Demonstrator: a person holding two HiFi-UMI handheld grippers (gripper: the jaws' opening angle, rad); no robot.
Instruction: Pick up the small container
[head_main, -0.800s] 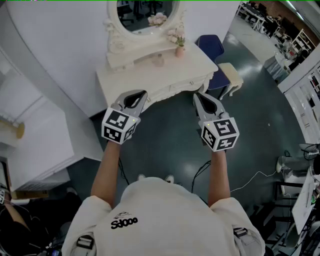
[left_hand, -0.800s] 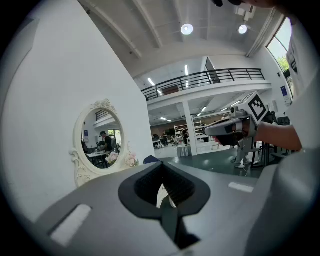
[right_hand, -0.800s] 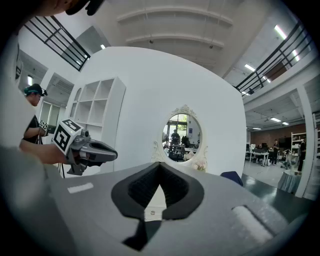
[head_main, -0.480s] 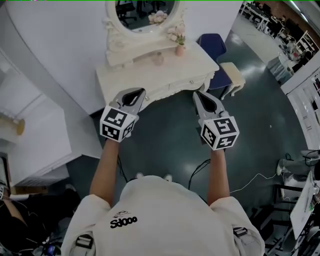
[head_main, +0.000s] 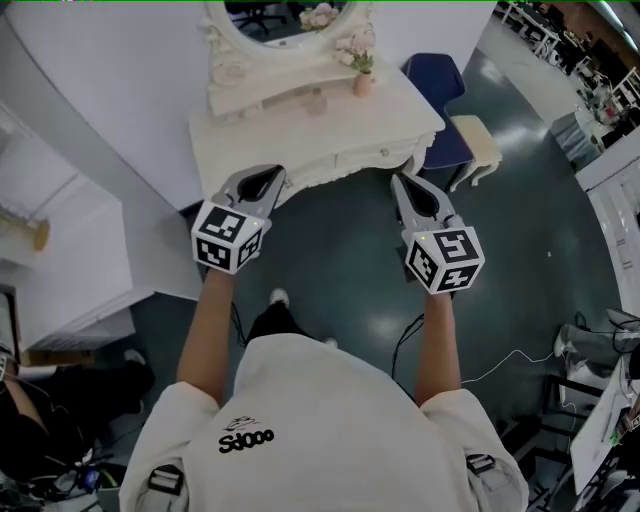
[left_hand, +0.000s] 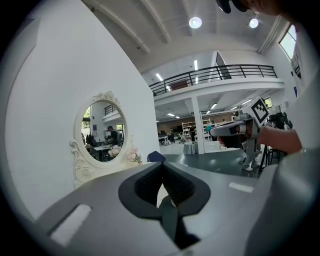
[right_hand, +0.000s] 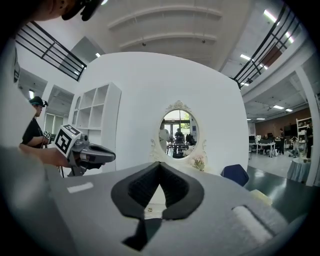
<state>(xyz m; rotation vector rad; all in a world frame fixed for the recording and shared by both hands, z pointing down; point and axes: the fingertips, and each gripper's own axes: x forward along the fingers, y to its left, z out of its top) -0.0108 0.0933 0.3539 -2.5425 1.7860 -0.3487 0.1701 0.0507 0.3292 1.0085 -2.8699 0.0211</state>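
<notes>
Both the left hand-held gripper (head_main: 262, 179) and the right hand-held gripper (head_main: 404, 186) are closed and empty, well short of the oval mirror (head_main: 282, 12); arriving unopened, they may topple the small container (head_main: 316, 100) on the counter (head_main: 398, 122) before that mirror.

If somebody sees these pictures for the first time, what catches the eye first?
The cream ornate dressing table with its oval mirror stands against the white wall at the top of the head view. Below it, the grey left gripper and right gripper, both shut and empty, point toward it.
</notes>
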